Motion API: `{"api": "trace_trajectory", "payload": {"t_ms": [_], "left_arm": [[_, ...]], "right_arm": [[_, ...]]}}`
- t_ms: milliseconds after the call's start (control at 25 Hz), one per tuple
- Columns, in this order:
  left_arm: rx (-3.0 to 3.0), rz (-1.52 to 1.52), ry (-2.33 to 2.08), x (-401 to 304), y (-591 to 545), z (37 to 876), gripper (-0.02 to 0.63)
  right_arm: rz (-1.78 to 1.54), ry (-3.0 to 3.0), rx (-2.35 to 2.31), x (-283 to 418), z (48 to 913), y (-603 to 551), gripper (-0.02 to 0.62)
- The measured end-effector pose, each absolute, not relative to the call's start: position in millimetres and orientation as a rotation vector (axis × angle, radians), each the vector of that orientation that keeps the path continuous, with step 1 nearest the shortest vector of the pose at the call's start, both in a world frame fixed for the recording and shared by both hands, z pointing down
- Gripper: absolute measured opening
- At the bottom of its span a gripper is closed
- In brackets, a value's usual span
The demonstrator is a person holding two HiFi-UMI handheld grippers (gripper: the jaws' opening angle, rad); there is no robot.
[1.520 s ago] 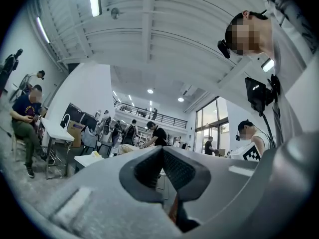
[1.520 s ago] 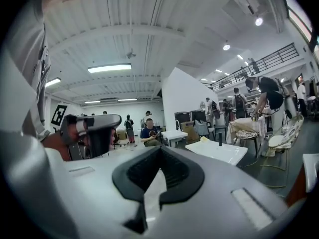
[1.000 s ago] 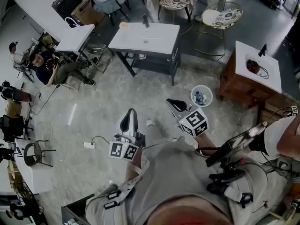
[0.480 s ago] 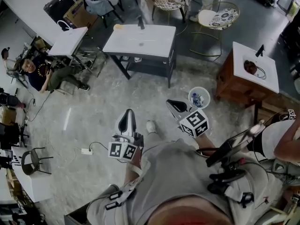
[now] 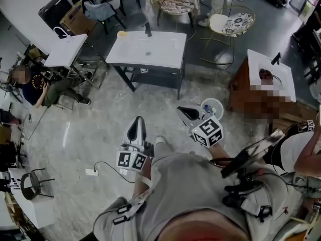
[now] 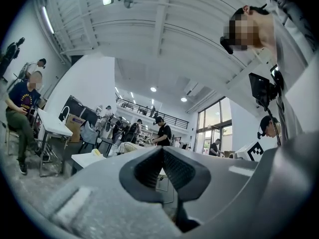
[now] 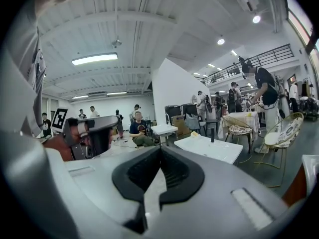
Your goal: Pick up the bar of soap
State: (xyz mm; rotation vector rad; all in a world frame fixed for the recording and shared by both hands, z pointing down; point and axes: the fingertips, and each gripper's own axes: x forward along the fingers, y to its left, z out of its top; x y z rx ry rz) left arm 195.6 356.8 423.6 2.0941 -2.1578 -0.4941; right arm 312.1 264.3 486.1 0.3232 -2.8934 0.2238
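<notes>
Left claw [image 6: 162,150]: seen closed, pads met tip to tip, nothing gripped. Right claw [image 7: 160,148]: likewise closed and empty. Both are held low before the person's body and pointed away over the floor [image 5: 100,119].

Bar of soap [image 5: 122,33]: a small yellow piece, noted at the far left corner of the white counter [image 5: 160,51], near a dark tap [image 5: 148,30], well apart from both claws.

Writing: none can be read. Black-and-white square markers are carried on each marker cube [image 5: 207,132]. The print on a cardboard box [image 5: 74,18] is too small to tell.

Around: a round waste bin [image 5: 210,106] is seen on the floor just beyond the right claw. A wooden cabinet [image 5: 238,92] with a white top is placed to its right. A smaller white table [image 5: 65,51] is set left of the counter, with a seated person [image 5: 37,82] beside it. A power strip [image 5: 91,171] is laid on the floor near the left claw. Floor alone is seen between claws and counter.
</notes>
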Motion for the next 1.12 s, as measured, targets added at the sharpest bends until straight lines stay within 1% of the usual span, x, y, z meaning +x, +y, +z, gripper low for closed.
{"api": "trace_trajectory", "payload": {"t_ms": [640,880,1120], "left_arm": [[2.196,-0.486,-2.006,58,288,424,-0.005],[2.228,-0.512,-1.969,17,275,430,-0.005],[2.286,-0.487,-1.946,-8,270,432,-0.005]], "right_arm": [[0.195,-2.889,0.415,176,454,221,0.003],[0.178,-2.882,0.485,140,449,209,0.003],[0.150,-2.928,0.607,123,434,205,0.003]]}}
